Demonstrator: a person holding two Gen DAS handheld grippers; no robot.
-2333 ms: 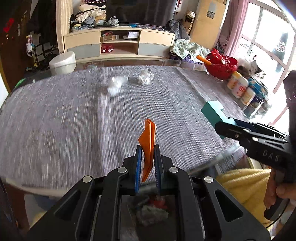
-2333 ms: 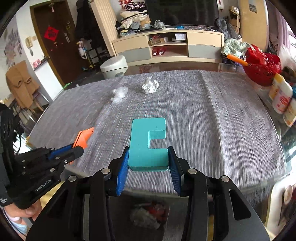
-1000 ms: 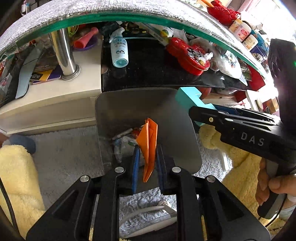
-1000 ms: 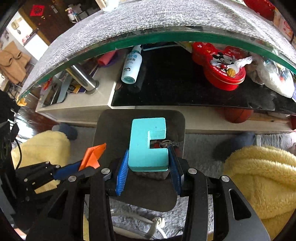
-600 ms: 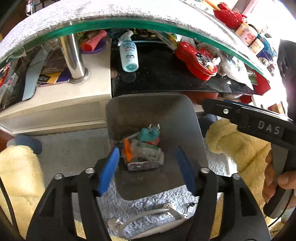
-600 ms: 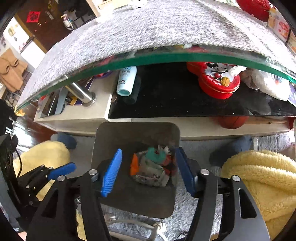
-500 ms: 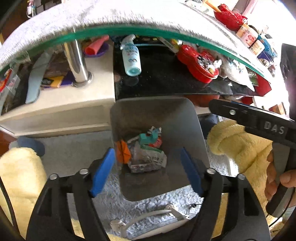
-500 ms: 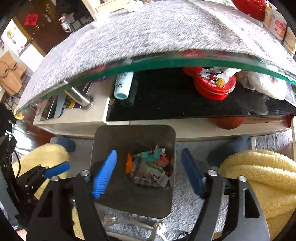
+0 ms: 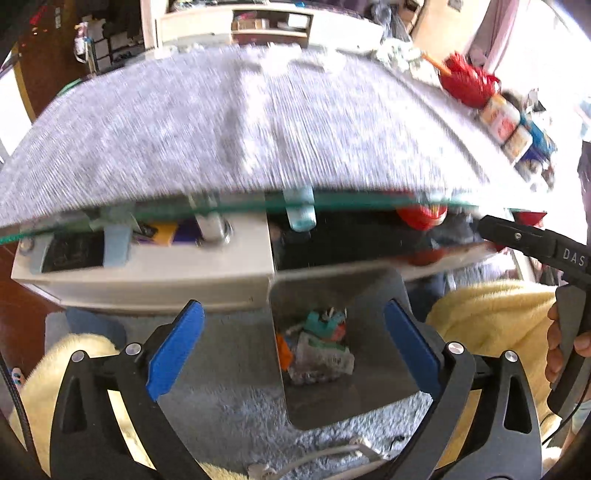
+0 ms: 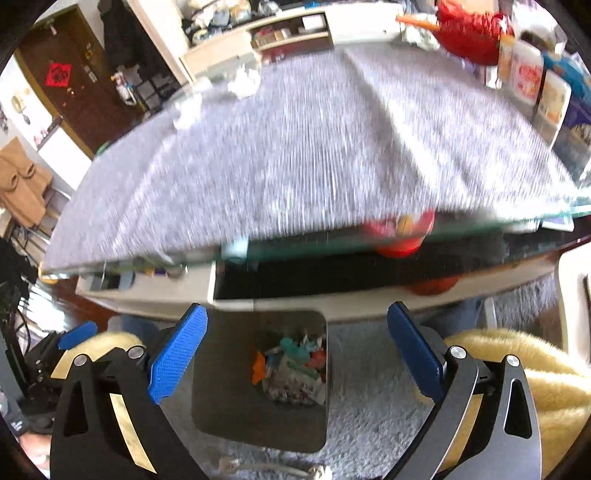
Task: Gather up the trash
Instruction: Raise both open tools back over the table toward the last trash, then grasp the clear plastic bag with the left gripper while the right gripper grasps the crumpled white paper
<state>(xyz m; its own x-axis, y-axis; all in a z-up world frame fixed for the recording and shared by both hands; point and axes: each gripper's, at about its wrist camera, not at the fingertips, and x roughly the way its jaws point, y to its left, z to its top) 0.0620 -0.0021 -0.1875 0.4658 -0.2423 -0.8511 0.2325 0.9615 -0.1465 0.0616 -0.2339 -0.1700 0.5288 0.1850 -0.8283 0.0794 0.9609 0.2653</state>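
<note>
A metal trash bin (image 9: 384,391) stands on the rug below the table's front edge; it also shows in the right wrist view (image 10: 229,413). Inside it lie the orange paper (image 9: 283,351), the teal block (image 9: 318,322) and other wrappers. My left gripper (image 9: 293,347) is open and empty above the bin. My right gripper (image 10: 295,354) is open and empty, also above the bin. Two crumpled white papers (image 10: 243,79) (image 10: 186,110) lie on the grey tablecloth (image 10: 314,147) at the far side.
A glass table edge (image 9: 221,208) overhangs a lower shelf with a bottle (image 9: 301,214) and a red tin (image 10: 402,236). A red basket (image 10: 469,33) and jars (image 10: 524,72) stand at the table's right. Yellow fleece (image 9: 491,325) flanks the bin. A cable (image 9: 332,458) lies on the rug.
Both grippers opened and dropped the orange paper and the teal block into the bin. Both views have since tilted up, bringing the tabletop back into sight.
</note>
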